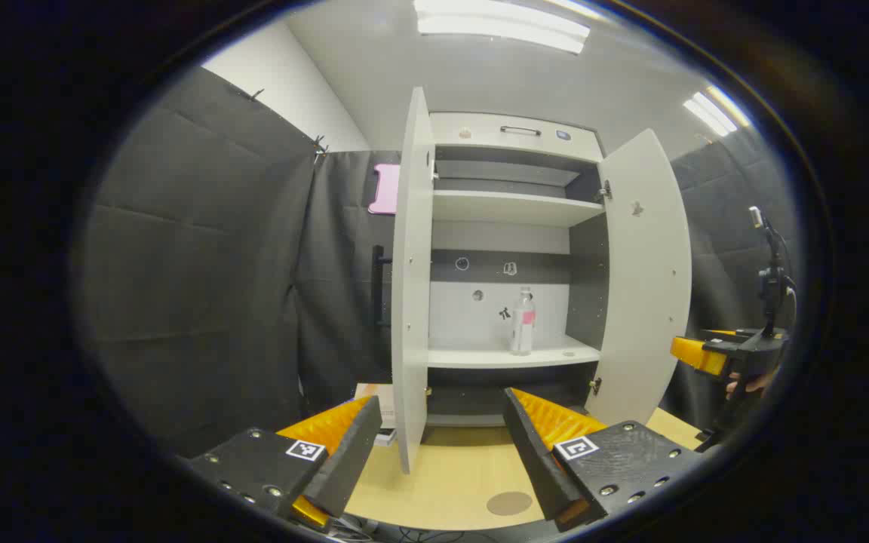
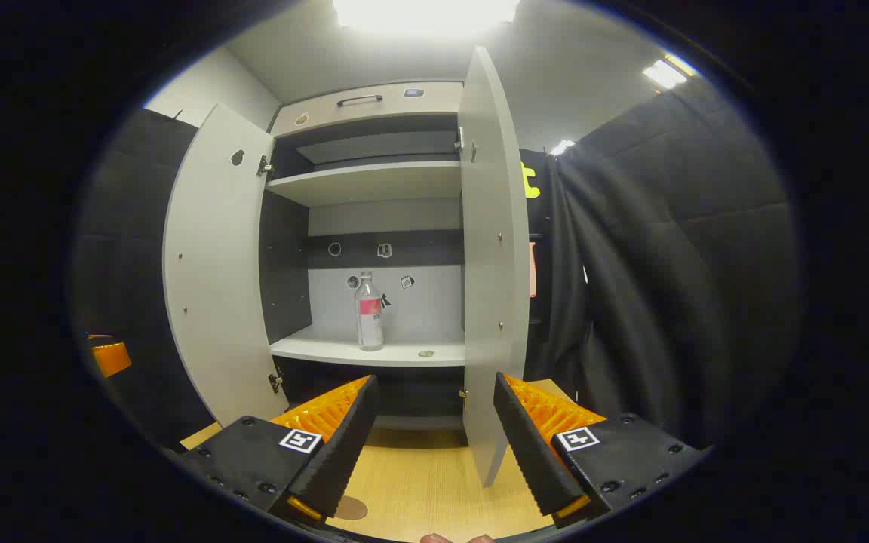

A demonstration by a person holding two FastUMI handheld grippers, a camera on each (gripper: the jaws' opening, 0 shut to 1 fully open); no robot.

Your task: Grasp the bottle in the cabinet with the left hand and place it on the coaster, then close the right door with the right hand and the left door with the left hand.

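A clear bottle [image 1: 523,320] with a pink label stands upright on the lower shelf of the white cabinet [image 1: 514,354], whose two doors are swung wide. The left door [image 1: 412,286] is edge-on to me and the right door [image 1: 642,279] is angled outward. My left gripper [image 1: 440,400] is open over the wooden table [image 1: 449,475], well short of the shelf. A round brown coaster [image 1: 509,503] lies between its fingers near the table's front. In the right gripper view the bottle [image 2: 369,313] and coaster [image 2: 350,507] show again, and my right gripper [image 2: 435,381] is open beside the right door [image 2: 491,264].
Black cloth walls close in both sides. A stand with a device [image 1: 770,279] rises at the far right, behind the hand-held right gripper [image 1: 695,353]. A small flat box [image 1: 376,392] lies on the table behind the left door. A small round item [image 2: 425,353] rests on the shelf.
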